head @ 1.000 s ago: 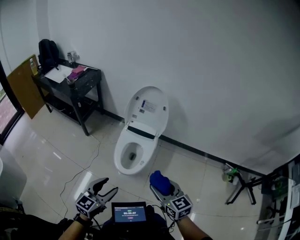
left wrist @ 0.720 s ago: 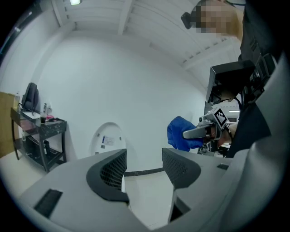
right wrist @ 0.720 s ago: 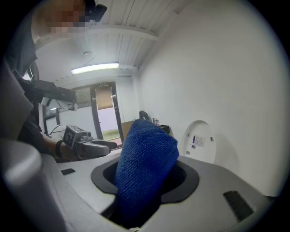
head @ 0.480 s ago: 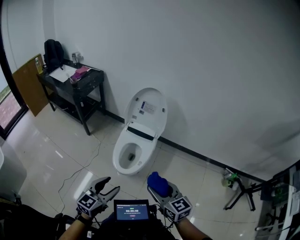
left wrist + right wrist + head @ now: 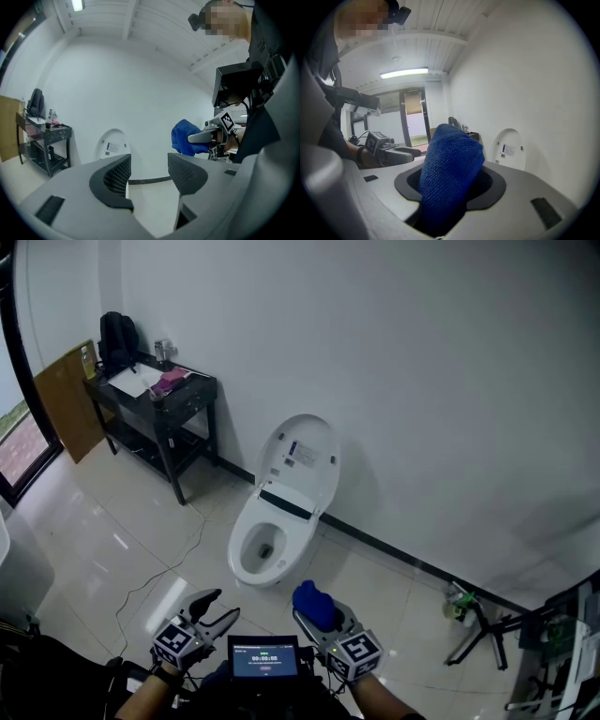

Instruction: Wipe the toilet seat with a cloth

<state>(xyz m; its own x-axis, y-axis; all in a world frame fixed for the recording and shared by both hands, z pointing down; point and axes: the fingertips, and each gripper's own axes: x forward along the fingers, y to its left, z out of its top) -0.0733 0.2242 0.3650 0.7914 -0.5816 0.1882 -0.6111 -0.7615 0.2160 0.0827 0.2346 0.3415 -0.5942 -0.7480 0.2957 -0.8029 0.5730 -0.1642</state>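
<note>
A white toilet (image 5: 272,521) stands against the wall with its lid (image 5: 301,462) raised; the seat rim (image 5: 246,549) and bowl face me. Its lid (image 5: 111,146) shows beyond the left jaws and, in the right gripper view, the lid (image 5: 509,149) is at right. My right gripper (image 5: 310,607) is shut on a blue cloth (image 5: 314,604), which bulges up between its jaws (image 5: 449,171). My left gripper (image 5: 216,608) is open and holds nothing, low at the left, short of the toilet. The cloth (image 5: 185,138) is also visible from the left gripper.
A black side table (image 5: 159,409) with papers and a dark bag stands left of the toilet. A cable (image 5: 159,573) trails over the tiled floor. A folded stand (image 5: 483,629) and a bottle lie at the right by the wall. A small screen (image 5: 263,658) sits between my hands.
The view has shifted slightly, bringing the toilet and table a bit to the right and closer. Both grippers hold the same pose; the cloth stays gripped.
</note>
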